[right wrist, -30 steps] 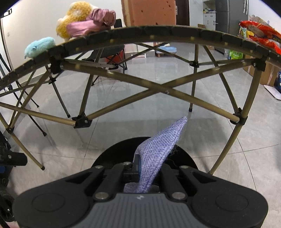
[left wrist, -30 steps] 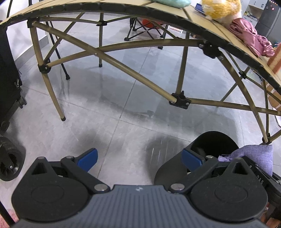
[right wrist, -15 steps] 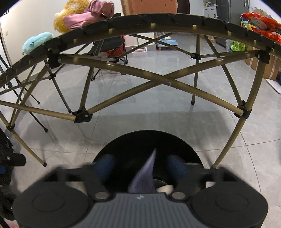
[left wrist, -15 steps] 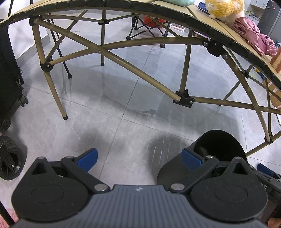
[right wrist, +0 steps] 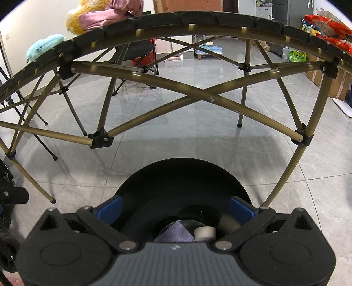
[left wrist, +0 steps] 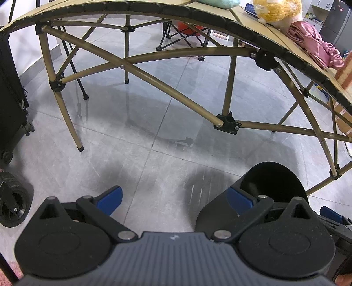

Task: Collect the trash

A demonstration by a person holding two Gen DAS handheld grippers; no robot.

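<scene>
Our right gripper (right wrist: 175, 209) hangs over the bin (right wrist: 182, 176), jaws wide and empty; the purple cloth (right wrist: 175, 234) lies inside, directly below. Our left gripper (left wrist: 173, 197), also wide and empty, hangs beside the bin. More trash lies up on the table (right wrist: 198, 16).

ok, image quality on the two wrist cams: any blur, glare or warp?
Left wrist: sharp; fisheye bends the table edge into an arc; soft sheen and shadows on the floor tiles. Right wrist: same warp; frame tubes slightly smeared; ceiling light reflected on the tiles; bin interior very dark.
</scene>
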